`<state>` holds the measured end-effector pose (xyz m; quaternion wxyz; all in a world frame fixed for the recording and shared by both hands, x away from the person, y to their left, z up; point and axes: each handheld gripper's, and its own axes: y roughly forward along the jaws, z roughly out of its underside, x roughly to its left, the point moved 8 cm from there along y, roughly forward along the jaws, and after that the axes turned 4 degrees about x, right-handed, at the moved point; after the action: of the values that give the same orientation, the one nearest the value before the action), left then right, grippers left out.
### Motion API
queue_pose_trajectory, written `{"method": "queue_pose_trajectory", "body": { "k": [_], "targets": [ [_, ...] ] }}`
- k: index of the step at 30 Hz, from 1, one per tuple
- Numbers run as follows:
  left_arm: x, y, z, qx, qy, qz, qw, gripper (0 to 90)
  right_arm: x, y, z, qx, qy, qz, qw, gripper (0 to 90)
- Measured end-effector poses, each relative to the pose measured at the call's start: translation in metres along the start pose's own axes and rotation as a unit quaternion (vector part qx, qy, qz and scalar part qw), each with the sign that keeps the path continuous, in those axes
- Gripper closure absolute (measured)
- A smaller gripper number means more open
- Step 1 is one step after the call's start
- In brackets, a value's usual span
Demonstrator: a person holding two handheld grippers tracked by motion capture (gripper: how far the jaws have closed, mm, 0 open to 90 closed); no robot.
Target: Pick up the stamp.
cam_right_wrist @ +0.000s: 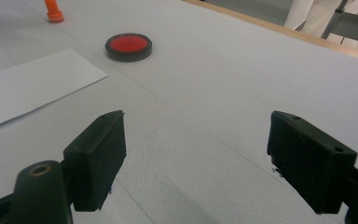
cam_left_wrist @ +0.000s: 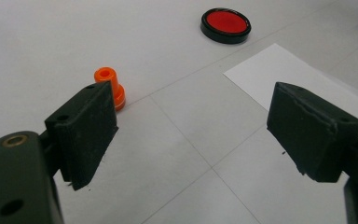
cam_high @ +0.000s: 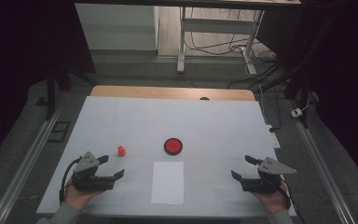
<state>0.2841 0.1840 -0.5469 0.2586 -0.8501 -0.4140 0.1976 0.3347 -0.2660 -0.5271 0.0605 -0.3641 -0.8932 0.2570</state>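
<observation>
Start position: both grippers rest low over the table (cam_high: 121, 116), nothing held. Left gripper (cam_high: 108, 167) jaws stand wide; the orange stamp-like peg (cam_left_wrist: 109, 87) stands just ahead of its left jaw. Right gripper (cam_high: 243, 168) jaws also wide. Probable next move: advance left, centre jaws around the peg. Red ink pad (cam_high: 173, 146) and white paper sheet (cam_high: 168, 182) lie between the grippers.

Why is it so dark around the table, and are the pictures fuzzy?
High view: the light falls on the white table, the room's sides go black. Left gripper view: the orange peg looks sharp. Right gripper view: the red disc is clear, the far edge softer.
</observation>
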Motion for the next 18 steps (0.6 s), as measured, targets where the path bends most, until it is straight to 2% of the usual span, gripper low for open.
{"method": "queue_pose_trajectory", "body": {
  "k": [8, 18],
  "targets": [
    [0.0005, 0.0001, 0.0006, 0.001, -0.002, 0.006, 1.0, 16.3, -0.0003, 0.0049, 0.0042, 0.01, 0.004, -0.008, 0.9999, 20.7],
    [-0.0008, -0.0006, -0.0006, 0.001, 0.003, 0.002, 1.0, 16.5, -0.0003, 0.005, 0.0044, 0.012, 0.007, -0.007, 0.9999, 22.3]
  ]
}}
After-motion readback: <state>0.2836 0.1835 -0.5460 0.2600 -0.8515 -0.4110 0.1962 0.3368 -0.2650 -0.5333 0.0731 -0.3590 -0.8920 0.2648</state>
